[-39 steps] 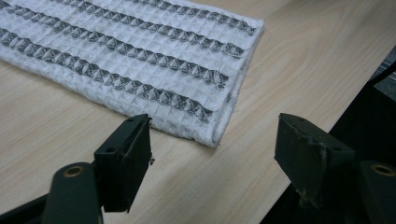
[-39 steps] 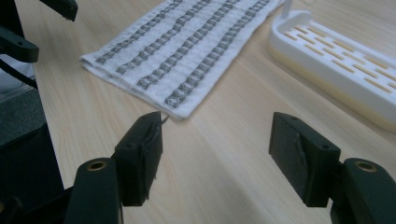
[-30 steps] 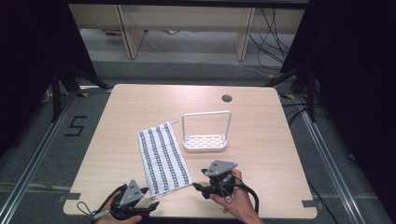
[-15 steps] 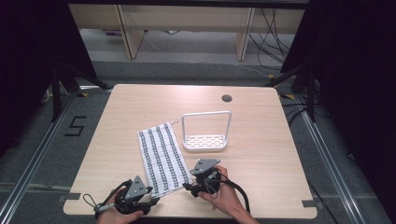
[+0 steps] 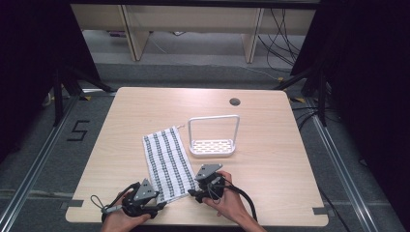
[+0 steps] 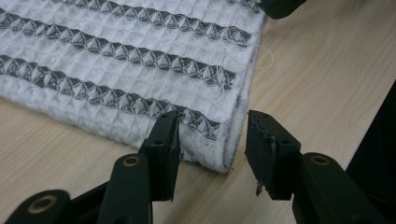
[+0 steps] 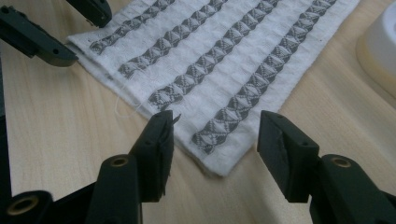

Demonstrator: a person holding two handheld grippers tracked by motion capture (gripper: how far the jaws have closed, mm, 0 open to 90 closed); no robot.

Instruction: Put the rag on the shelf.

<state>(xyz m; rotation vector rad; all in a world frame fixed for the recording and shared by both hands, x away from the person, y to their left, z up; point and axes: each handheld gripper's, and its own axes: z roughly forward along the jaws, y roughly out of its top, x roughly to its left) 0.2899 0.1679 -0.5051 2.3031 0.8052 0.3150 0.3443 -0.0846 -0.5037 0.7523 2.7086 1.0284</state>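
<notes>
We start at the left of the table, where our left gripper [image 5: 155, 207] sits at the near-left corner of the striped towel [image 5: 168, 162]. In the left gripper view its jaws stand apart, one over the cloth and one on the bare wood just past the hem, with the folded corner between them [image 6: 212, 133] — nothing is pinched yet. The towel lies flat on the wooden table [image 5: 121, 121], its long side running away from us, its near end between our two hands.

Moving right, our right gripper [image 5: 197, 192] stands at the near-right corner. In the right gripper view its jaws are also spread wide, straddling the corner of the towel [image 7: 219, 154], and again they hold nothing.

To do this step well, we judge that both jaws should drop low enough for the lower finger to slide under the hem, take in all the folded layers, and close at the same time — otherwise one corner lifts alone and the cloth skews. A loose thread trails off the near edge; we would keep it out of the grip.

Farther right, just beside the towel's far half, stands the white rack [image 5: 213, 146] with its tall loop handle.

The count: one towel, one rack, two grippers, one table.
</notes>
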